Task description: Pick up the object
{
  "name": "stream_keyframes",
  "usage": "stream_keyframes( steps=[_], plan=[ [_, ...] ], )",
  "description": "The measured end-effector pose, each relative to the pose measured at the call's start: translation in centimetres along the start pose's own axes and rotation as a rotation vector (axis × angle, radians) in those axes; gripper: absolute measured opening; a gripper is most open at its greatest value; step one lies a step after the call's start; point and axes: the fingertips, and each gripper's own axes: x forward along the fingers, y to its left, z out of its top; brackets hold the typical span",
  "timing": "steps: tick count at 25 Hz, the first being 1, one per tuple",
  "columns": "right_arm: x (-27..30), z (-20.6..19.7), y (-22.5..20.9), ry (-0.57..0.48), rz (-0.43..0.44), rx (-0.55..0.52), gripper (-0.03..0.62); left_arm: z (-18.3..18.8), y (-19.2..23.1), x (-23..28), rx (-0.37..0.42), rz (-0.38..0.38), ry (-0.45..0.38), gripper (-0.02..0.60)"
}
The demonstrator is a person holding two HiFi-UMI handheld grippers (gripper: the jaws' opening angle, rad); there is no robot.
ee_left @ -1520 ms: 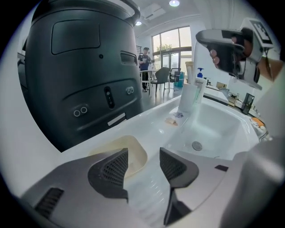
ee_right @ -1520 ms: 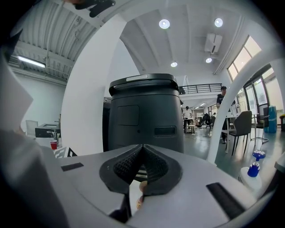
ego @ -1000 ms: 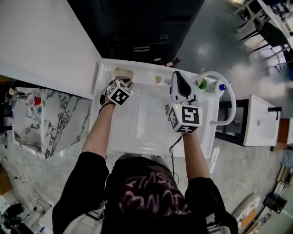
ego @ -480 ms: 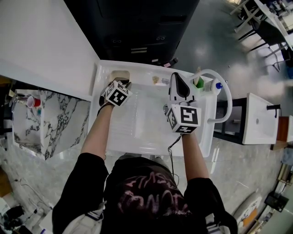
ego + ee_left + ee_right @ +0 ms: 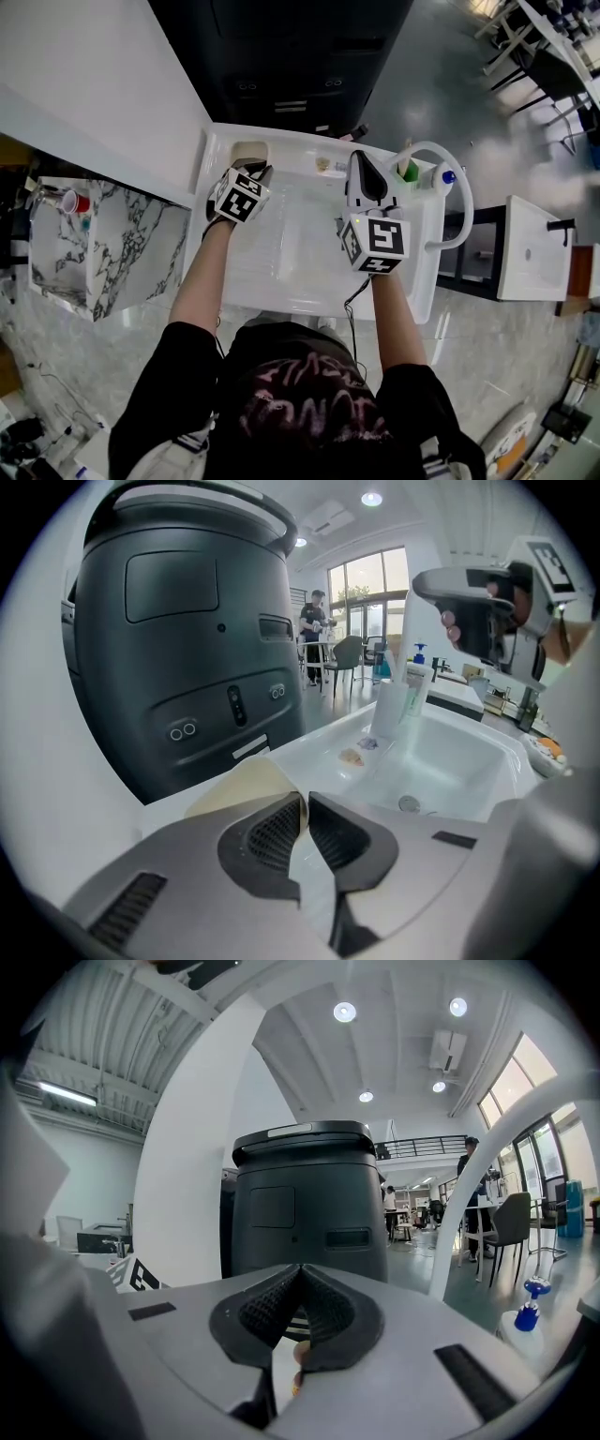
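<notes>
You're clamping your left gripper (image 5: pixel 306 803), jaws just closing in, on the thin edge of the beige pad (image 5: pixel 234 782) (sponge or cloth, can't tell) at the sink's (image 5: pixel 309 286) back-left corner, ready for lifting, while your right gripper (image 5: pixel 300 1274) is idling shut and empty.

The left claw (image 5: pixel 305 803) has just been closing. Its pads (image 5: pixel 272 834) now pinch the near edge of the cream sheet (image 5: pixel 239 780), which lies at the far left corner of the white basin's rim (image 5: pixel 323 738). The claw has also come up a little, and the pinched edge stands curled up off the rim.
</notes>
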Motion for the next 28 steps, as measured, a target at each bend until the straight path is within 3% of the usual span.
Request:
stream_keyframes(
  steps=[15,28],
  plan=[
    [-1.6,0.9,0.9,-0.016,0.016,0.002,0.015,6.3,0.3,-7.4,-0.057,0.111,-0.221,0.04],
    [-3.0,2.1,1.9,-0.052,0.045,0.006,0.015,11.5,-0.1,-15.3,-0.034,0.241,-0.399,0.038]
  ],
)
